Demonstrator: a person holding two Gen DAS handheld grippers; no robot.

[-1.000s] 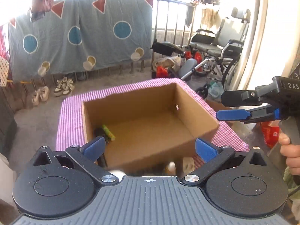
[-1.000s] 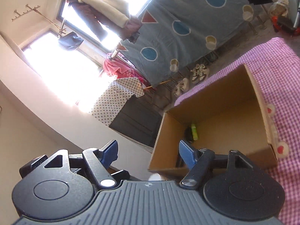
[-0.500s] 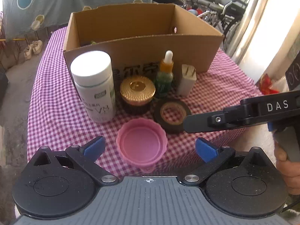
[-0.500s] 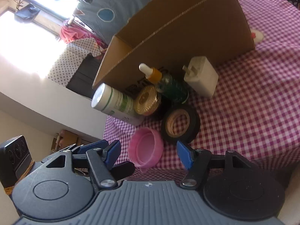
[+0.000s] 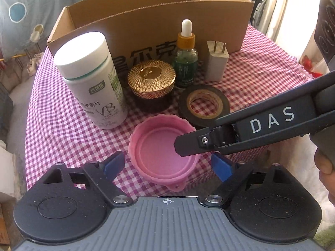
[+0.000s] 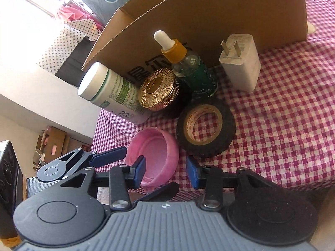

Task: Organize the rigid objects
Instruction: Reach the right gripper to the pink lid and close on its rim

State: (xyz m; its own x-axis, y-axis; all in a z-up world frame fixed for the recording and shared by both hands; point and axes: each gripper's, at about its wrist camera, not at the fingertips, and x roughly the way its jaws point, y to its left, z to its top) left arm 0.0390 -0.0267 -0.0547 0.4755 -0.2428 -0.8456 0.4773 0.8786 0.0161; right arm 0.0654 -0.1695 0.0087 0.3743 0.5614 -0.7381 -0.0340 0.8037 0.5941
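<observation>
We find both grippers lowered from above the cardboard box to the pink lid. The left gripper and right gripper have just been closing; both straddle it, pads apart, nothing held. Tape roll, bottle crowd beyond the fingertips.

1. Left wrist view looks steeply down over the left gripper from the counter's near edge, close to the pink lid.
2. Right wrist view is tilted, looking down from the lid's right side.
3. Both share the lid, tape roll and cardboard box.
</observation>
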